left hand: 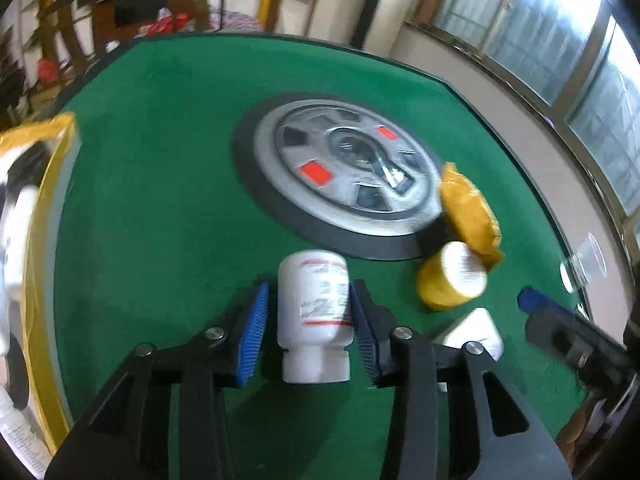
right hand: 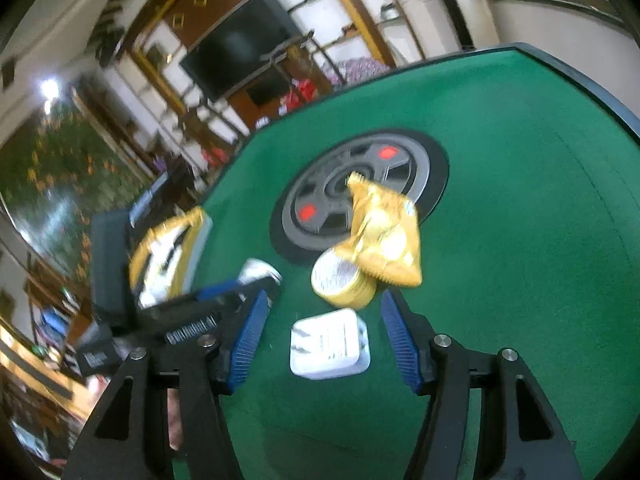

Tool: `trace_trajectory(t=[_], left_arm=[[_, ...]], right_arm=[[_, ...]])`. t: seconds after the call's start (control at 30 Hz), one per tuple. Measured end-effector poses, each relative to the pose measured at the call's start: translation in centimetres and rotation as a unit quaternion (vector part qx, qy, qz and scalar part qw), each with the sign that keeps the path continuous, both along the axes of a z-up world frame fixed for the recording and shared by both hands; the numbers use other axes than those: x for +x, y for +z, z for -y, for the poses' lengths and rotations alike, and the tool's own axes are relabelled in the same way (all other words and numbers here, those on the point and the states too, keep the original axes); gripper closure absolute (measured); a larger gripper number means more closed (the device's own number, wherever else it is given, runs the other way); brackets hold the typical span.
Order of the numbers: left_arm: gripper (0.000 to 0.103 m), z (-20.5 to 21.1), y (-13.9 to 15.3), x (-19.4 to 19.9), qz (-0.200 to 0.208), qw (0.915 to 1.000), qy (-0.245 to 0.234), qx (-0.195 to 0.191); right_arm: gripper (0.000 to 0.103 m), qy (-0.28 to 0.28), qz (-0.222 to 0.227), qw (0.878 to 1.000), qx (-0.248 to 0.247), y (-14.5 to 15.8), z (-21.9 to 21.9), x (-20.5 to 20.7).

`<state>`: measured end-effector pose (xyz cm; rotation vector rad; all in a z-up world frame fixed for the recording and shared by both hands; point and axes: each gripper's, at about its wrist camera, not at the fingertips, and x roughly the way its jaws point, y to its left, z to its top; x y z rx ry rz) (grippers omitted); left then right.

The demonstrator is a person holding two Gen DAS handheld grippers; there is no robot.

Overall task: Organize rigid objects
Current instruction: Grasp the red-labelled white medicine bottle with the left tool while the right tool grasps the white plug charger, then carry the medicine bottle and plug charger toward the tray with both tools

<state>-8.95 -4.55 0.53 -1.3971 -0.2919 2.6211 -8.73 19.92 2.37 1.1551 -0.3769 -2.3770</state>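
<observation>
Two tongs work over the green surface [left hand: 160, 160], whose centre carries a round dial panel [left hand: 340, 172]. Left tongs [left hand: 308, 332] straddle a white bottle [left hand: 314, 312] lying flat; right pad touches, left pad (blue) stands just clear. Right tongs [right hand: 326, 340] stand apart around a white adapter [right hand: 330, 344], near a yellow tape roll [right hand: 344, 284].

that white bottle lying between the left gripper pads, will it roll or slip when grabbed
The white bottle lies on its side, and its round body would probably roll on the green table if nudged sideways. Its smooth plastic and glossy label look a bit slippery, though the ribbed blue pads should bite. It looks stiff, so it likely won't squash.
</observation>
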Motion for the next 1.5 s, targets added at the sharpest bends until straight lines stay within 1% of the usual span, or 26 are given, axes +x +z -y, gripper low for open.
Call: trace_trajectory(t=[0.1,0.2,0.23,0.33,0.43,0.5,0.7,0.83,0.87,1.0,1.13,1.17,1.2,1.23,1.27,1.33,1.37,1.43,1.47,1.5], left_arm=[[0.066,0.8,0.0,0.3,-0.005,1.0000,0.001,0.003],[0.066,0.6,-0.1,0.5,-0.010,0.9999,-0.002,-0.005],[0.066,0.5,-0.1,0.5,-0.012,0.9999,-0.002,-0.009],[0.066,0.2,-0.1,0.7,-0.019,0.9996,-0.003,-0.021],[0.066,-0.1,0.0,0.7,-0.021,0.9993,-0.004,-0.031],[0.066,-0.3,-0.1,0.8,-0.025,0.9989,-0.002,-0.039],[0.066,-0.6,-0.1,1.2,-0.036,0.9980,0.005,-0.052],[0.066,-0.9,-0.2,1.2,-0.043,0.9971,0.005,-0.063],[0.067,-1.1,-0.2,1.2,-0.043,0.9966,0.003,-0.070],[0.066,-2.0,-0.2,1.2,-0.043,0.9920,-0.002,-0.118],[0.066,-1.9,-0.2,1.1,-0.041,0.9924,0.000,-0.116],[0.064,-1.9,-0.2,1.1,-0.041,0.9921,-0.001,-0.118],[0.055,-1.9,-0.2,1.0,-0.040,0.9911,0.004,-0.127],[0.051,-1.8,-0.3,1.0,-0.039,0.9907,0.011,-0.130],[0.049,-1.3,-0.3,0.9,-0.034,0.9921,0.018,-0.120],[0.050,-1.2,-0.3,0.9,-0.036,0.9922,0.017,-0.118],[0.052,-1.3,-0.3,1.0,-0.037,0.9919,0.018,-0.120],[0.065,-1.5,-0.2,1.2,-0.043,0.9914,0.014,-0.123],[0.070,-1.6,-0.2,1.2,-0.044,0.9911,0.014,-0.125],[0.070,-1.7,-0.2,1.2,-0.046,0.9903,0.016,-0.130]], right_arm=[[0.044,0.013,-0.012,0.998,0.061,-0.5,1.9,0.4],[0.039,0.022,-0.029,0.991,0.128,-1.0,3.5,0.9],[0.039,0.025,-0.031,0.988,0.146,-1.3,3.9,0.9],[0.039,0.031,-0.025,0.983,0.178,-2.4,4.5,0.6],[0.042,0.032,-0.017,0.984,0.174,-3.0,4.4,0.5],[0.057,0.031,-0.022,0.984,0.172,-2.9,4.3,0.7],[0.058,0.026,-0.022,0.986,0.161,-2.5,3.8,0.9],[0.058,0.029,-0.026,0.986,0.160,-2.3,4.2,0.8],[0.058,0.030,-0.024,0.986,0.160,-2.4,4.3,0.8],[0.058,0.028,-0.021,0.986,0.162,-2.5,4.1,0.8],[0.057,0.028,-0.020,0.986,0.165,-2.6,4.3,0.8],[0.058,0.028,-0.021,0.985,0.166,-2.7,4.4,0.8],[0.057,0.028,-0.021,0.985,0.167,-2.7,4.4,0.8],[0.057,0.028,-0.021,0.985,0.167,-2.7,4.4,0.8],[0.057,0.028,-0.021,0.985,0.168,-2.7,4.4,0.8],[0.057,0.028,-0.021,0.985,0.168,-2.7,4.4,0.8],[0.057,0.028,-0.021,0.985,0.168,-2.7,4.4,0.8],[0.057,0.027,-0.021,0.985,0.166,-2.7,4.4,0.7],[0.058,0.026,-0.021,0.986,0.165,-2.6,4.3,0.7],[0.058,0.025,-0.020,0.986,0.164,-2.6,4.3,0.7]])
